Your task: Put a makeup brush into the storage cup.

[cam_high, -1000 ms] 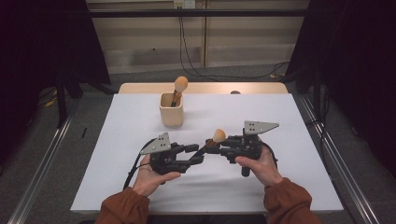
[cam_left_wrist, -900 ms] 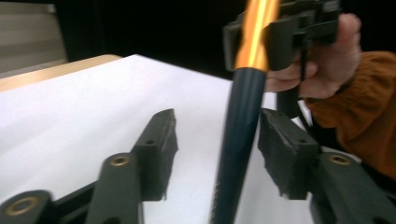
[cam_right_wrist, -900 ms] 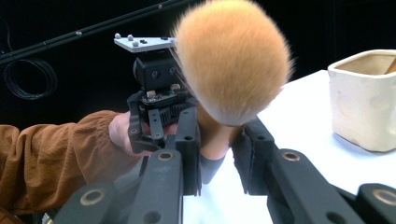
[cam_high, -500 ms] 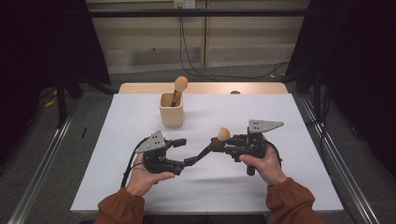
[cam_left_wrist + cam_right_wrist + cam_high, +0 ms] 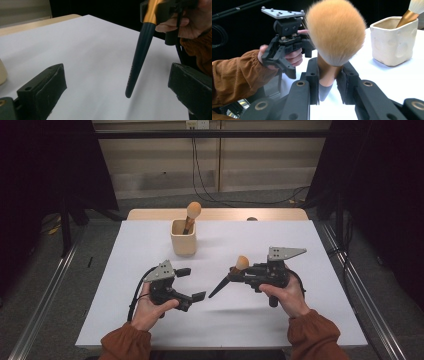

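Note:
A makeup brush [image 5: 240, 264] with an orange bristle head and a dark tapered handle hangs tilted above the white table. My right gripper [image 5: 239, 273] is shut on its copper ferrule [image 5: 327, 75], bristles [image 5: 335, 32] upward. My left gripper [image 5: 191, 284] stands open at the left; its jaws have just been opening. Between its wide jaws [image 5: 118, 72] hangs the free end of the brush handle [image 5: 138, 57], which neither pad touches. A cream cup [image 5: 183, 239] holds a second brush [image 5: 192, 211] at the back.
The white table top [image 5: 300, 240] has a wooden strip along its far edge. The cup [image 5: 393, 41] stands right of the held brush in the right gripper view. Dark curtains and metal floor rails flank the table.
My left gripper has let go of the brush handle, opened wide and drawn back to the left. The right gripper keeps the brush and has shifted slightly right.

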Demonstrator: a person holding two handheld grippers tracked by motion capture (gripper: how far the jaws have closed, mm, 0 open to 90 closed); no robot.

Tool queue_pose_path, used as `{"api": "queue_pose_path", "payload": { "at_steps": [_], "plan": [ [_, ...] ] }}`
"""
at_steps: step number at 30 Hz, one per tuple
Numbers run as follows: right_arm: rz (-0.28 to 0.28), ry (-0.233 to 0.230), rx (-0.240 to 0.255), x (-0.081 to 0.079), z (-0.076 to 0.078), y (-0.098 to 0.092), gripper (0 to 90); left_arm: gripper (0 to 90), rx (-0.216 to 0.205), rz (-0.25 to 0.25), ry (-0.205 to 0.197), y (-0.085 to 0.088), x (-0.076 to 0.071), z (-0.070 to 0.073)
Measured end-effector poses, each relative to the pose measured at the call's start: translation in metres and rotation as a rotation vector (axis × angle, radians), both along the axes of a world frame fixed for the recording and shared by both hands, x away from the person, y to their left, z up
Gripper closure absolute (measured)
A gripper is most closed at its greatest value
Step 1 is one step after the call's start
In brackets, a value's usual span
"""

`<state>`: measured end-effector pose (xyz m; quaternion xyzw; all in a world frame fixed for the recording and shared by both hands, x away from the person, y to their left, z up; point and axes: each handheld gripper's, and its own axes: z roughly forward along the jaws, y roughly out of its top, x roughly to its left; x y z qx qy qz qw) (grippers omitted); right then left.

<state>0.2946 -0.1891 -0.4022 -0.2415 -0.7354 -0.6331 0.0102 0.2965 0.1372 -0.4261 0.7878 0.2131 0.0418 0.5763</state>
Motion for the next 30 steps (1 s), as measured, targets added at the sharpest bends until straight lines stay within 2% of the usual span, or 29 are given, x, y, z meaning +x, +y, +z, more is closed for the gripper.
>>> {"api": "queue_pose_path", "payload": {
  "at_steps": [8, 11, 16, 20, 23, 30],
  "plan": [
    [0.015, 0.007, -0.043, 0.005, 0.007, 0.005, 73.1, 1.4, -0.007, 0.013, -0.006, 0.001, 0.002, 0.003],
    [0.030, 0.014, -0.068, 0.006, 0.010, 0.007, 73.1, 1.9, 0.011, 0.022, -0.014, -0.002, 0.003, 0.005],
    [0.039, 0.023, -0.098, 0.011, 0.015, 0.009, 73.1, 2.3, 0.025, 0.000, -0.032, -0.010, 0.004, 0.012],
    [0.045, 0.032, -0.148, 0.013, 0.019, 0.011, 73.1, 2.3, 0.033, -0.005, -0.030, -0.013, 0.003, 0.010],
    [0.048, 0.036, -0.168, 0.014, 0.021, 0.012, 73.1, 2.4, 0.038, -0.009, -0.018, -0.014, 0.005, 0.008],
    [0.060, 0.055, -0.232, 0.019, 0.025, 0.015, 73.1, 2.7, 0.055, -0.018, -0.024, -0.018, 0.005, 0.005]
  ]
}}
